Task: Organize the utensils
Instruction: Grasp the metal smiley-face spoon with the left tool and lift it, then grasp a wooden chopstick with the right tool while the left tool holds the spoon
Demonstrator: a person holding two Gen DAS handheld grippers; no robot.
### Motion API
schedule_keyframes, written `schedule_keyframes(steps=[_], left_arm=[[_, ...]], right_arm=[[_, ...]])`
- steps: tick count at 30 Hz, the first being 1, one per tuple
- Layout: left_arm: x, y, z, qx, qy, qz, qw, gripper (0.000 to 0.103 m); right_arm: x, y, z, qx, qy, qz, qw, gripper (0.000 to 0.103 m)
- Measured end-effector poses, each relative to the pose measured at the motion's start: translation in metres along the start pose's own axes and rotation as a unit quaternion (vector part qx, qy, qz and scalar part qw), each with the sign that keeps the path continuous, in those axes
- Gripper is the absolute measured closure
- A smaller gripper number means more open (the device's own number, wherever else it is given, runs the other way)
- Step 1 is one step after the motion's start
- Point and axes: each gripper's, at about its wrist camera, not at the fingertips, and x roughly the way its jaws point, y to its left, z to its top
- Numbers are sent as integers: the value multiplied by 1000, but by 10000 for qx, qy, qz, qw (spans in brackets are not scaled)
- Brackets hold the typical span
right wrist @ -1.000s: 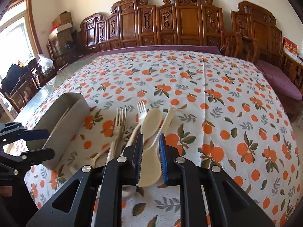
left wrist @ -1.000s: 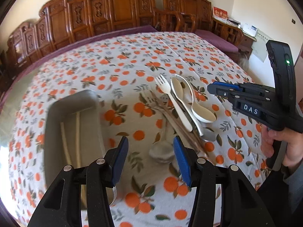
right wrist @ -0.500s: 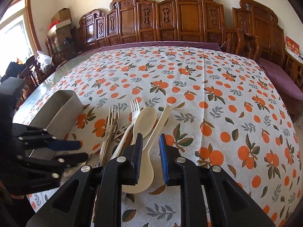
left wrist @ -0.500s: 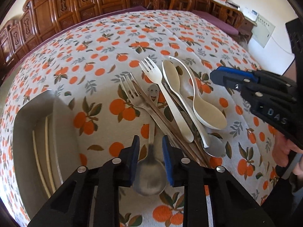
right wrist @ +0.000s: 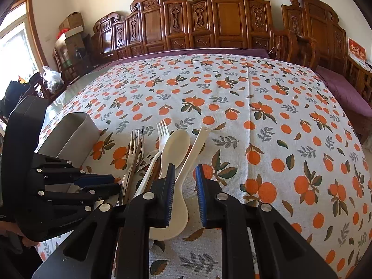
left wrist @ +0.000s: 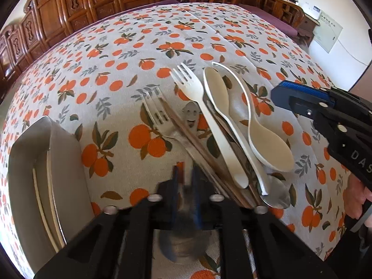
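Note:
A pile of utensils lies on the orange-print tablecloth: a metal fork (left wrist: 155, 114), a cream fork (left wrist: 200, 107), two cream spoons (left wrist: 267, 148), brown chopsticks (left wrist: 200, 151) and a metal spoon with a smiley handle (left wrist: 191, 116). My left gripper (left wrist: 186, 186), blurred, is shut on the smiley spoon's neck; its bowl (left wrist: 183, 244) shows below the fingers. My right gripper (right wrist: 184, 195) is open a little, just above the cream spoon (right wrist: 172, 211), holding nothing. It also shows in the left wrist view (left wrist: 325, 107).
A grey utensil holder (left wrist: 46, 174) lies to the left of the pile with pale chopsticks (left wrist: 41, 197) inside; it also shows in the right wrist view (right wrist: 72, 137). Carved wooden chairs (right wrist: 209, 23) line the table's far edge.
My left gripper has come down and shut on the smiley metal spoon's neck, from wide open a second ago. My right gripper has opened slightly and stayed over the cream spoon.

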Motion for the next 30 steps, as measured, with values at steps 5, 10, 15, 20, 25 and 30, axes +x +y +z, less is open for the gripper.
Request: schedule_keyframes(steps=[5,10,15,20,25,30], left_arm=[[-5,-1,-8,135,26,8,9999,98],[-19,10,-16,-52,-79,-10,10000,98],[-39,15,-9,-52,-225,23,9997,98],[-55,14,2,25,-390,143,9991,98],[-66,20,2,-96,-503,144,9986,98],[-75,22,-11,-171,-662,100,9976,98]], right_arm=[[-1,7,-1,-94,8,83,9999,83],[-4,12,-4,-169,6,130,9998,83],[-3,11,-4,-115,12,101,9999,83],[-4,11,-5,-125,8,113,9999,83],[-6,11,-6,-93,10,195,9998,83],[-10,20,-7,-101,28,332,9994,83]])
